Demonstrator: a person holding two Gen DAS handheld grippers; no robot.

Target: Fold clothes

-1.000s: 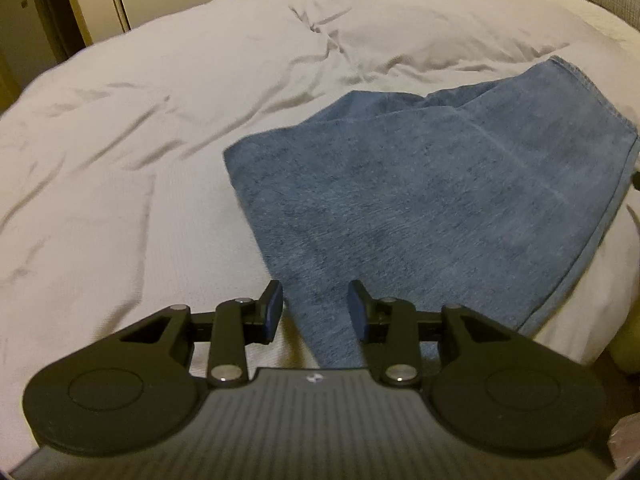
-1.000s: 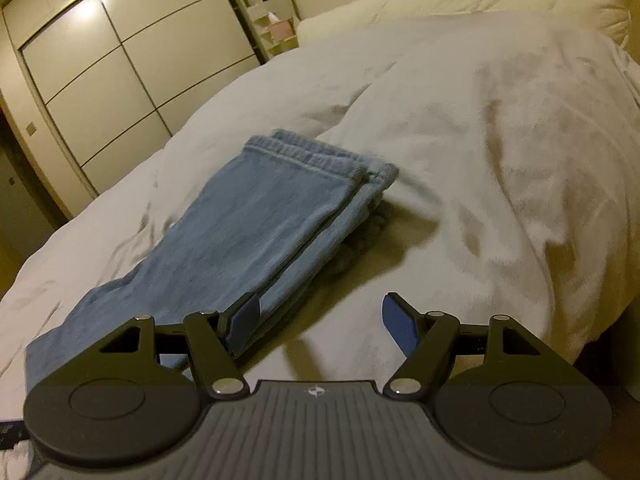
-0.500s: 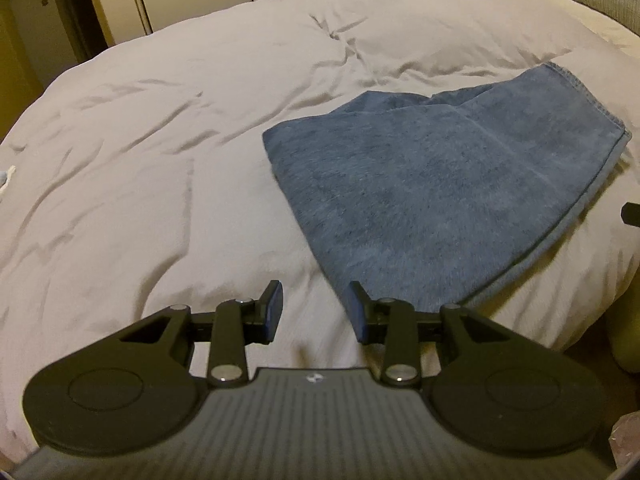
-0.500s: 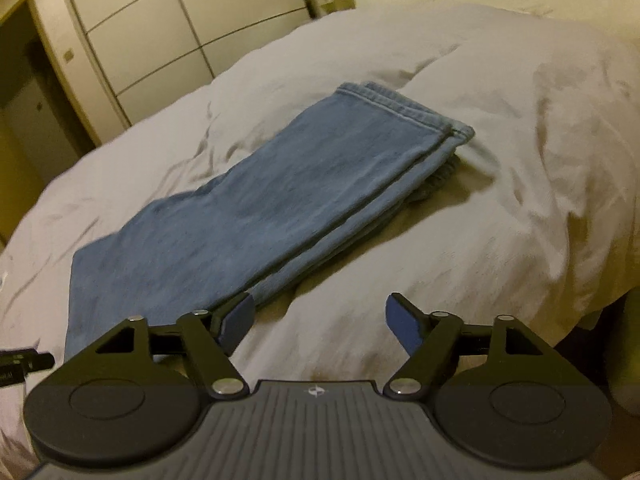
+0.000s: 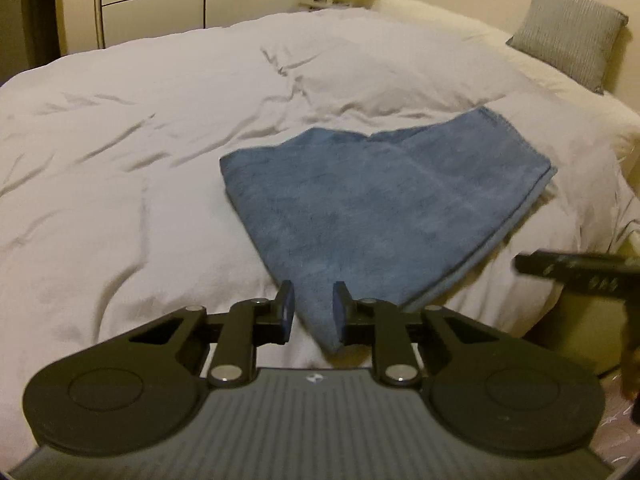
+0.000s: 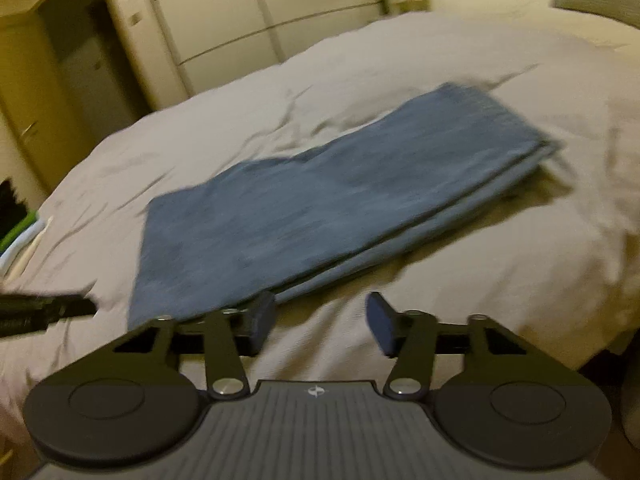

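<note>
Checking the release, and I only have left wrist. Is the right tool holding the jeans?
Observer: No. The right tool has only the duvet showing between its jaws, which are closing on nothing. The jeans lie folded just ahead of it.
Operator: Anything off the bed's left side?
Observer: Green and white items, possibly folded cloth, sit at the right view's left edge, past the duvet.
Operator: Is the left tool visible from there?
Observer: Only the dark tip of the left tool, left of the jeans' near corner and clear of it. Its jaws are closing too.
</note>
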